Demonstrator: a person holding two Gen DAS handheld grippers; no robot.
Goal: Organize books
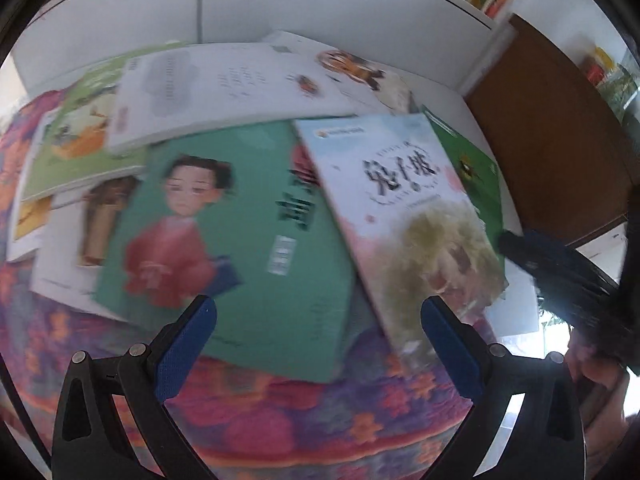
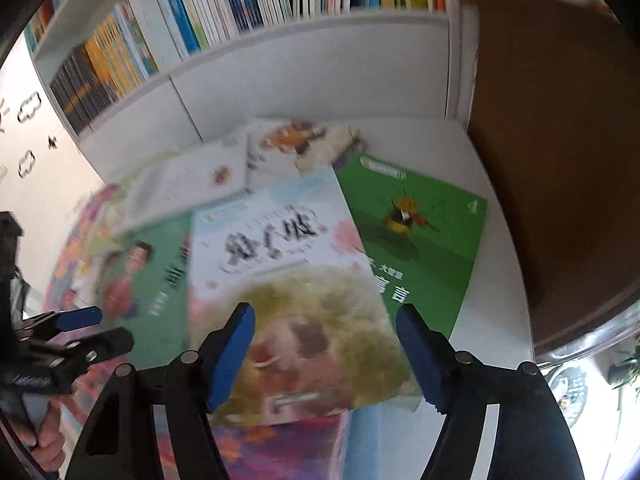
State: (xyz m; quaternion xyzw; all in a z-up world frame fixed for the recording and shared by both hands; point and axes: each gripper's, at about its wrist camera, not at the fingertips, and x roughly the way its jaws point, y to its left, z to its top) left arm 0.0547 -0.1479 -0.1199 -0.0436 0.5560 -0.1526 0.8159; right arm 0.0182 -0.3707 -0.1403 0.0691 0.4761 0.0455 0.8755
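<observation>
Both tools are hanging released, the left tool (image 1: 318, 314) over a teal paperback book (image 1: 240, 240), the right tool (image 2: 325, 322) over a pale pink-and-blue paperback book (image 2: 288, 276), both books lying overlapped on the flower-patterned surface (image 1: 320, 412).

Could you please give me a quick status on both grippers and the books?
Left gripper open, empty, over teal book. Right gripper open, empty, over pale book. Books lie overlapping; none gripped.
</observation>
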